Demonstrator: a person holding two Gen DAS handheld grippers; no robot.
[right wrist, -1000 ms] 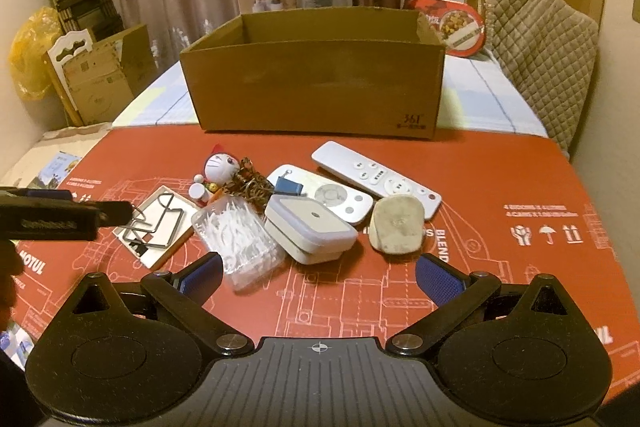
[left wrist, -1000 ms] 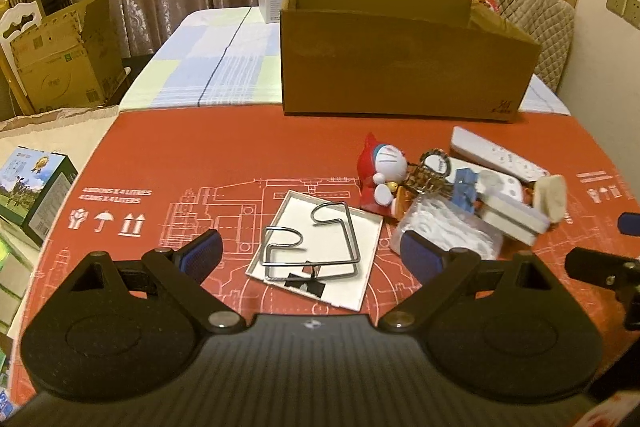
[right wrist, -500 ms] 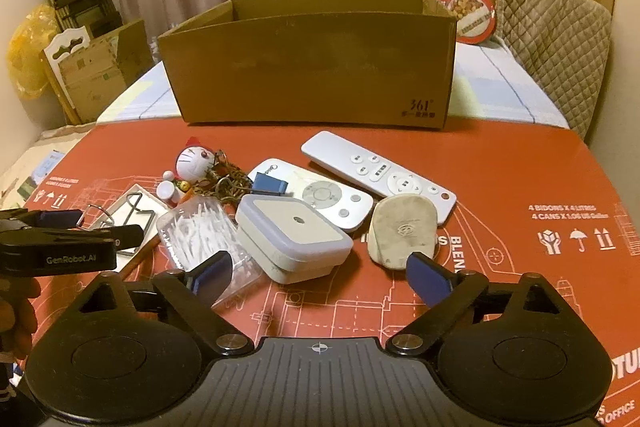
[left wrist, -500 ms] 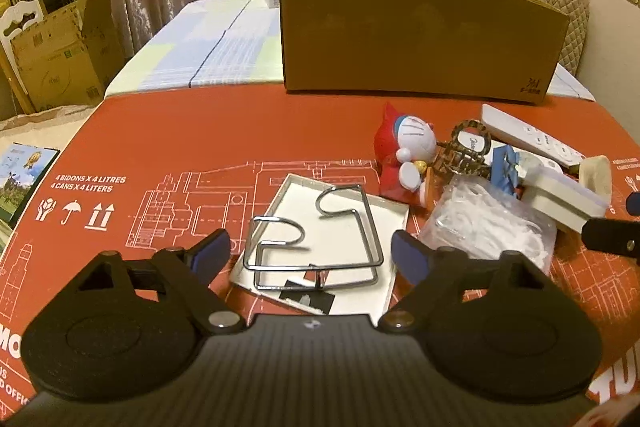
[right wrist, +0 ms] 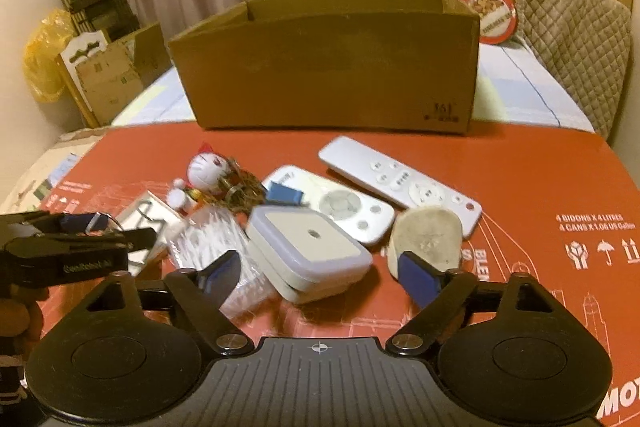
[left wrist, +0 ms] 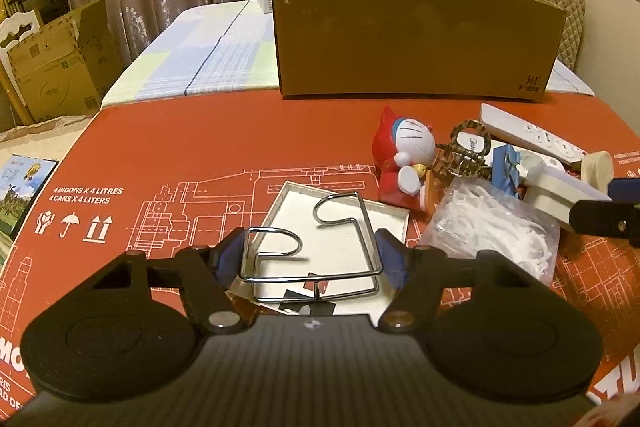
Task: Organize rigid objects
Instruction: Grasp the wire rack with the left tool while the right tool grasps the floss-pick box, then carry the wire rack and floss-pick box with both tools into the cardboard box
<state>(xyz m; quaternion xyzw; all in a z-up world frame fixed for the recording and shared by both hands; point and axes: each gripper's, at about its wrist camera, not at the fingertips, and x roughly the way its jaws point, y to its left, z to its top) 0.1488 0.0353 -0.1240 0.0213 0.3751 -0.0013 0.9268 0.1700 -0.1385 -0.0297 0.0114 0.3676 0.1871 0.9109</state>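
A bent wire holder (left wrist: 312, 251) lies on a flat white tray (left wrist: 344, 223) on the red mat. My left gripper (left wrist: 311, 259) straddles the wire, its blue pads right at the wire's two sides, and its jaws are closing. A white square box (right wrist: 308, 251) sits between the pads of my right gripper (right wrist: 320, 275), with a gap on each side; those jaws are closing too. Around it lie a bag of white picks (right wrist: 212, 239), a beige lump (right wrist: 428, 235), two white remotes (right wrist: 400, 183) and a Doraemon figure (left wrist: 408, 155).
An open cardboard box (left wrist: 416, 35) stands across the back of the mat. A brown claw clip (left wrist: 468, 155) and a blue clip (left wrist: 505, 167) lie beside the figure. A quilted chair back (right wrist: 572, 31) is at the far right, and more cartons (left wrist: 52, 67) stand at the left.
Both grippers have come down and forward onto the pile. The left jaws narrowed around the wire holder, the right jaws narrowed around the white box. No object has moved.
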